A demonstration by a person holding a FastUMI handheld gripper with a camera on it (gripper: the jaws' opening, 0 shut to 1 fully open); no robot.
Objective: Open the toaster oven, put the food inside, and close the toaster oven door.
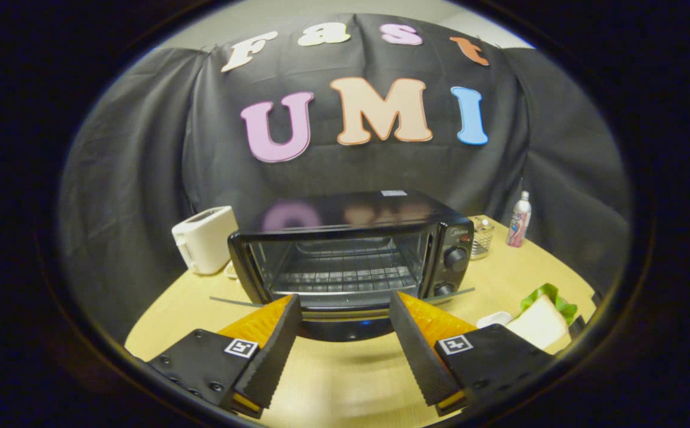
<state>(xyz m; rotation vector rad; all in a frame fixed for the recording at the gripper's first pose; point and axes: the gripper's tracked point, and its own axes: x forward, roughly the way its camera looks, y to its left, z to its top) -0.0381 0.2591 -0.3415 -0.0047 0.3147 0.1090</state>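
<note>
- Holding our gripper (345, 309) open and empty, we face the toaster oven (351, 249), its door (345, 318) down.
- We may bump that door reaching right for the sandwich (538, 321).

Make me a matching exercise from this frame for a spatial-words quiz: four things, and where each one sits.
Things:
1. white toaster
2. spray bottle
3. sandwich
4. toaster oven

Places:
A. just ahead of the open fingers
B. beside the oven, on the side away from its knobs
C. far back, near the cloth wall
D. near table edge, on the oven's knob side

Pairs: 1-B, 2-C, 3-D, 4-A
</note>
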